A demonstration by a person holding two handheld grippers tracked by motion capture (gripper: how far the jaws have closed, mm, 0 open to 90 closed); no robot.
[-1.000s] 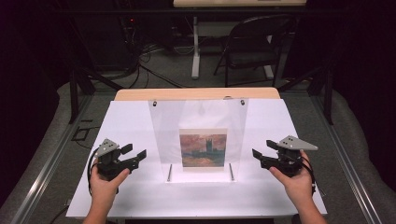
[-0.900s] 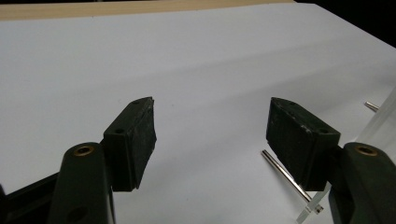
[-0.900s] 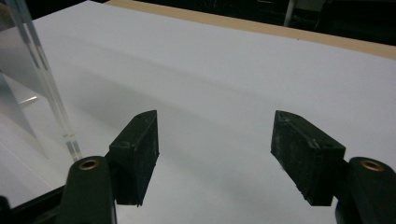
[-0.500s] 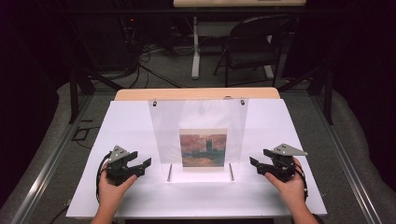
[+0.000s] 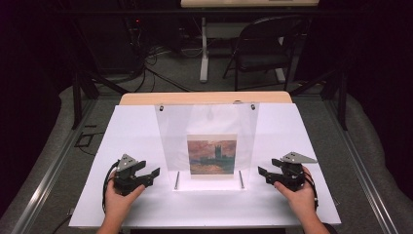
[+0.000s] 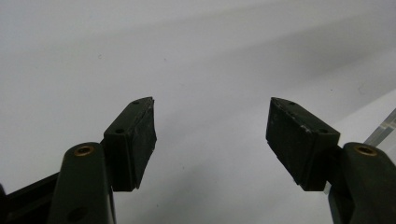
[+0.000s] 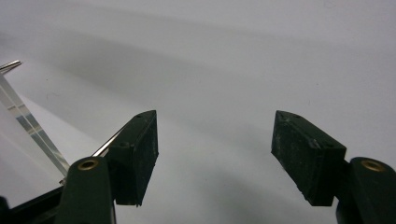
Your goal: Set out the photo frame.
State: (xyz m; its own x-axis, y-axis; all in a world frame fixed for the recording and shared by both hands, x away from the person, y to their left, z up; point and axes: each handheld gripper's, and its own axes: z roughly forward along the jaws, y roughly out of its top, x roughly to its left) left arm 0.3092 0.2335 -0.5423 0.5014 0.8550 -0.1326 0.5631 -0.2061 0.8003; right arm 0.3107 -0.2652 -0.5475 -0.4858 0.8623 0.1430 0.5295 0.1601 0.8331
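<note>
A clear acrylic stand [image 5: 207,126] rises at the middle of the white table [image 5: 131,131], and a small painting print [image 5: 212,154] of a reddish skyline leans in it. To the stand's left my left gripper [image 5: 155,173] rests low over the table, open, jaws empty and aimed toward the stand's base. My right gripper [image 5: 260,173] sits on the other side, open too, pointing inward. Between the black pads [image 6: 140,140] of the left gripper [image 6: 210,135] lies only white tabletop, with the stand's edge [image 6: 385,128] at far right. The right gripper [image 7: 215,151] frames bare table, the acrylic edge [image 7: 28,126] at left.
Two metal pins [image 5: 177,180] lie on the stand's base at the front. Behind the table a folding chair [image 5: 265,51], a table leg [image 5: 203,46] and cables [image 5: 160,73] stand on the dark floor. Metal rails [image 5: 48,170] flank the table.
Both hands have drawn back toward the table's near edge and sunk lower. The left gripper has also shifted right, nearer the stand. Both stay open and empty.
</note>
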